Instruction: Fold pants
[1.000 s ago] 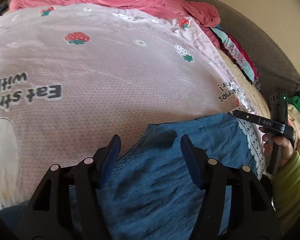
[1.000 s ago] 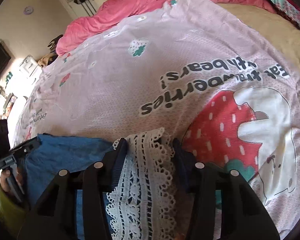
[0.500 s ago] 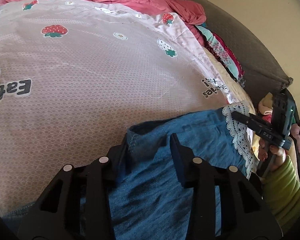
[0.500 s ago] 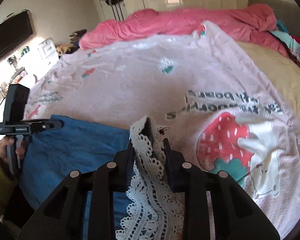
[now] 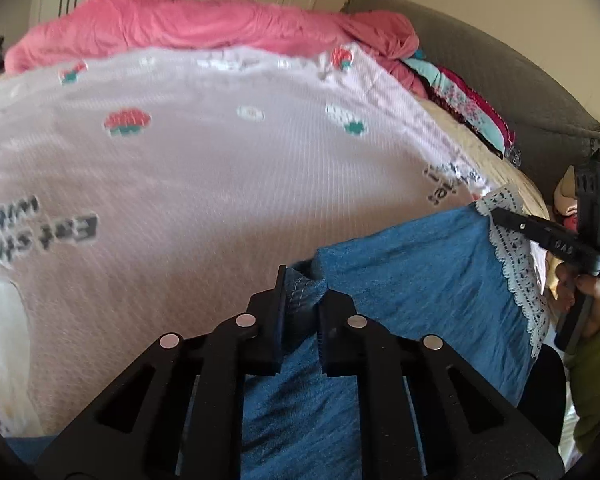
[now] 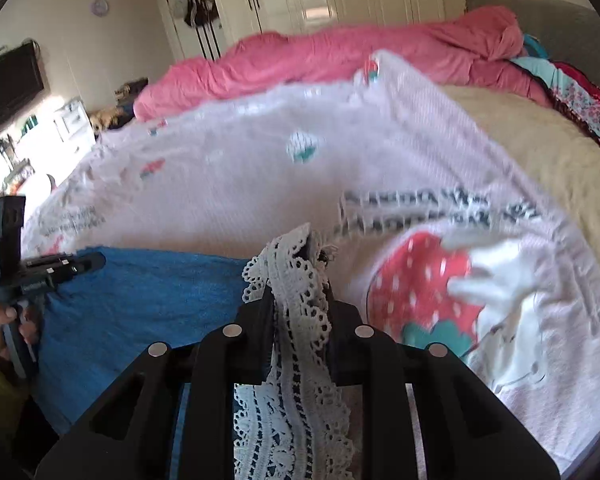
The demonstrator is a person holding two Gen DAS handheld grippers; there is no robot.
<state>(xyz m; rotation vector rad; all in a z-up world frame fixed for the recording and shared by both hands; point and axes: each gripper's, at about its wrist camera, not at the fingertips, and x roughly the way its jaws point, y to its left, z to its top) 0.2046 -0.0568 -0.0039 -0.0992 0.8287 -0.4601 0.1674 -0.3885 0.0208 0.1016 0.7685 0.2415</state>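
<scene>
Left gripper (image 5: pixel 302 308): pinching a bunched blue edge of the pants (image 5: pixel 412 280).
Right gripper (image 6: pixel 300 304): clamping the white lace hem (image 6: pixel 296 280).
Pants: hanging stretched between both grippers, over the near edge of the strawberry blanket (image 5: pixel 220 184).
Behind: pink duvet (image 5: pixel 204 24) lying along the blanket's far edge.

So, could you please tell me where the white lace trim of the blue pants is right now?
The white lace trim is pinched in the right gripper, held over the pink strawberry blanket; in the left wrist view it edges the blue pants at far right.
</scene>
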